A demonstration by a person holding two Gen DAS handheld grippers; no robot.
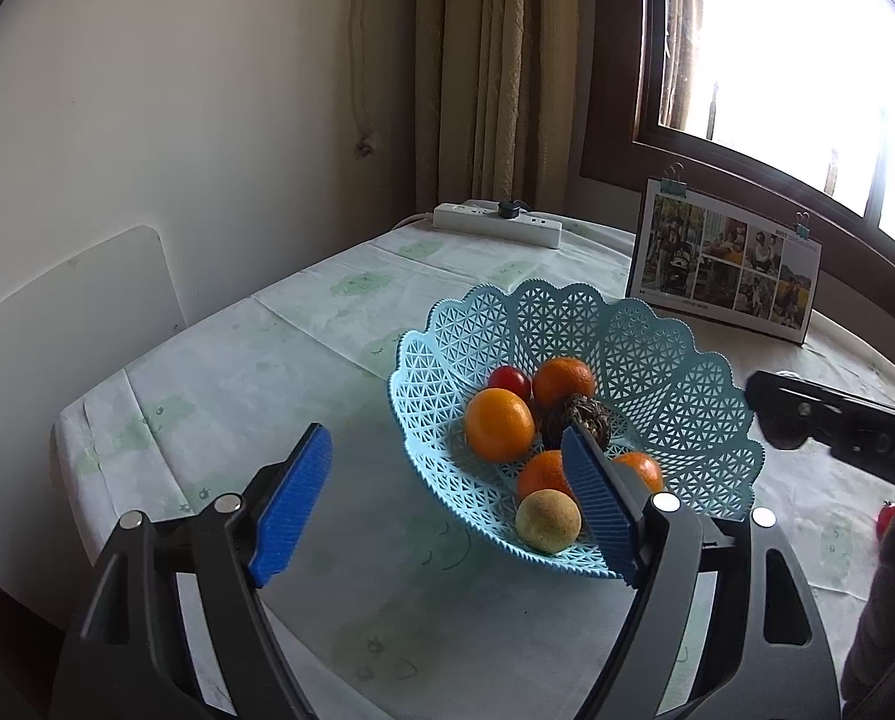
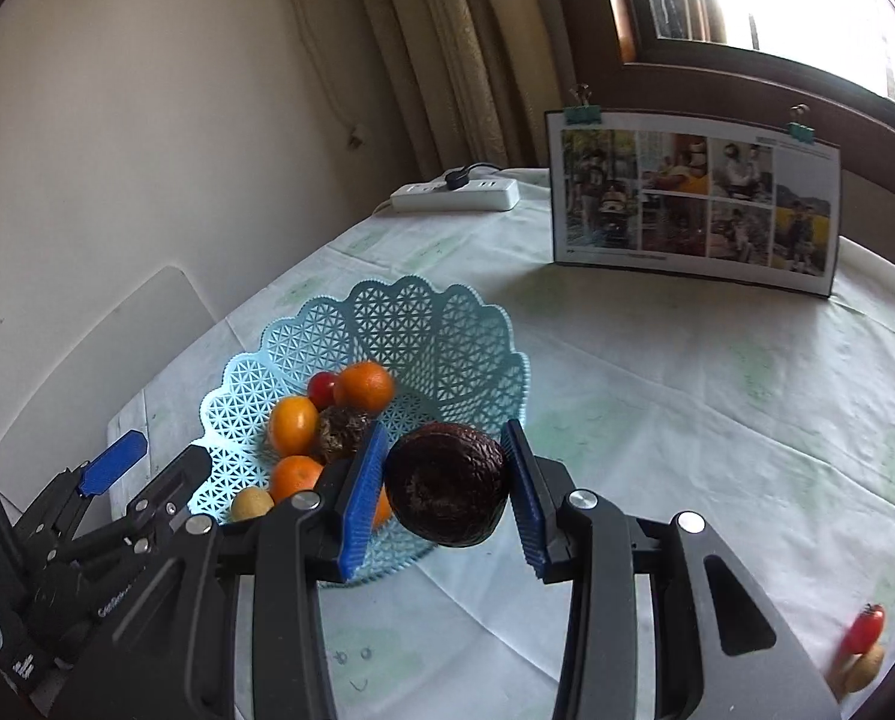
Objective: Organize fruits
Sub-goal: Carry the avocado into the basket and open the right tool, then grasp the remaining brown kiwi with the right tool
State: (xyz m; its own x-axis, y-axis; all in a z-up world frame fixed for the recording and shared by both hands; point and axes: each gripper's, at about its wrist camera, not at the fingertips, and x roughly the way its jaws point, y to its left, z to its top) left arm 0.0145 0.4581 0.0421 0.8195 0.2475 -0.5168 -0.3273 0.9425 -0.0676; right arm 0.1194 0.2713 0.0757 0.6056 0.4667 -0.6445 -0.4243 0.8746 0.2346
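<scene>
Clearly the right claw (image 2: 444, 483) has a dark, wrinkled fruit (image 2: 446, 485) between its blue pads (image 2: 362, 495), held above the near edge of the basket (image 2: 447, 336) and the tablecloth (image 2: 687, 396). Its skin is brown-black, shrivelled and leathery with a dull shine, roundish and broad enough to fill most of the gap. I would judge it light and probably hollow-feeling, the shell firm but liable to dent under a hard squeeze; the creased skin should give the ribbed pads decent purchase. Across its widest part, as now, looks the safest place to hold it.

Ahead and to the left of that claw, the pale blue lattice basket holds several oranges (image 2: 293, 425), a small red fruit (image 2: 323, 389), a second dark wrinkled one (image 2: 342, 429) and a small tan fruit (image 2: 251, 503). Far off to its right, near the table edge, lie a red fruit (image 2: 865, 627) and a tan one (image 2: 864, 669).

The left claw (image 1: 447, 510) is spread wide and empty, with the basket just ahead and to its right.
</scene>
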